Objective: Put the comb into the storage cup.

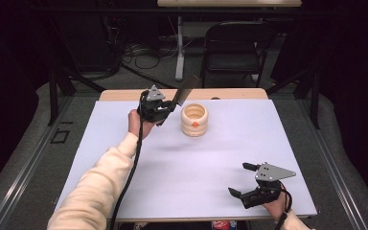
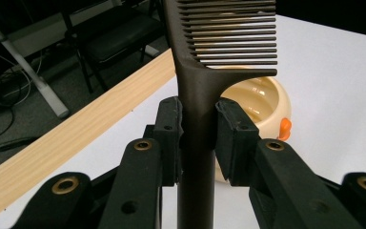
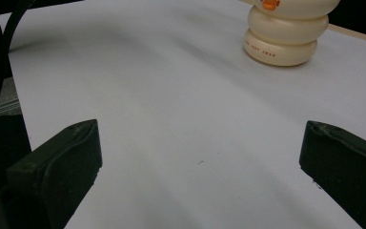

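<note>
You are holding the comb (image 1: pixel 184 91) in your left gripper (image 1: pixel 165 109). In the left gripper view its jaws are closing narrowly on the comb's (image 2: pixel 205 86) handle, pads pressing both sides, the teeth rising above them. In the high view the comb is tilting up and toward the far edge, its upper end lying just left of the cup's (image 1: pixel 194 120) far rim and above it. The cup (image 2: pixel 262 102) is sitting right behind the comb in the left gripper view, with its orange mark (image 2: pixel 285 128) showing on the side facing you.

The cup is standing upright on the white mat (image 1: pixel 182 163), toward the far side and near the middle of its width. Beyond the cup, the mat's far edge is lying near, with a strip of wooden table (image 1: pixel 124 94) showing past it. To the cup's right, the mat is running open to its right edge. On your side of the cup a wide stretch of bare mat is lying open down to the near edge.

Your right gripper (image 1: pixel 247 182) is resting well apart from the cup, near the mat's near right corner. Its jaws are standing wide open and gripping nothing, as the right gripper view shows, with bare mat (image 3: pixel 186 124) between them and the cup (image 3: pixel 286 38) far ahead.
</note>
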### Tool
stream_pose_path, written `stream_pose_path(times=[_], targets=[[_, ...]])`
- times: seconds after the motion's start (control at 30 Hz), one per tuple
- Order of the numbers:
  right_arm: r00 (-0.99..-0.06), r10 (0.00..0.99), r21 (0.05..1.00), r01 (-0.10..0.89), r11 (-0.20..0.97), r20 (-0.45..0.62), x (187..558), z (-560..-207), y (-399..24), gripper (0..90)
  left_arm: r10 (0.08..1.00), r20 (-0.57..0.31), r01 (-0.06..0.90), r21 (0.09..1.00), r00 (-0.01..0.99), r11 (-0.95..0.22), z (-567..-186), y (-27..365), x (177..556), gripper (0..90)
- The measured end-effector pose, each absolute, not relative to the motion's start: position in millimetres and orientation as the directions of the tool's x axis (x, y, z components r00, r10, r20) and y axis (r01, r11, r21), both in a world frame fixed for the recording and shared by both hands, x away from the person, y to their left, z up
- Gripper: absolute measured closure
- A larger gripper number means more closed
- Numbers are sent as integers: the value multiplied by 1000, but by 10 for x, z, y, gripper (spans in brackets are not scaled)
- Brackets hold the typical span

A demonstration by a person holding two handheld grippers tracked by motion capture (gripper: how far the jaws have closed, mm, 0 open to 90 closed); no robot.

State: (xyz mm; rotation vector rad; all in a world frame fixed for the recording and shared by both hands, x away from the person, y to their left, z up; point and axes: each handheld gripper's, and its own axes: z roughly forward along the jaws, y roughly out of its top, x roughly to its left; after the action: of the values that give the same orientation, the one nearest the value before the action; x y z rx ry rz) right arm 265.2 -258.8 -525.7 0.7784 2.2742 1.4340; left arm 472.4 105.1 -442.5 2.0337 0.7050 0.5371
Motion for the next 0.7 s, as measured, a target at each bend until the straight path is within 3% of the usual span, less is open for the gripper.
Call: stream_pose_path(times=[0.7], targets=[[-791,612,902,270,337,8,2654,-5258,-2587,0,669,90,263,875,738,-407,-4342,979,4784,723]])
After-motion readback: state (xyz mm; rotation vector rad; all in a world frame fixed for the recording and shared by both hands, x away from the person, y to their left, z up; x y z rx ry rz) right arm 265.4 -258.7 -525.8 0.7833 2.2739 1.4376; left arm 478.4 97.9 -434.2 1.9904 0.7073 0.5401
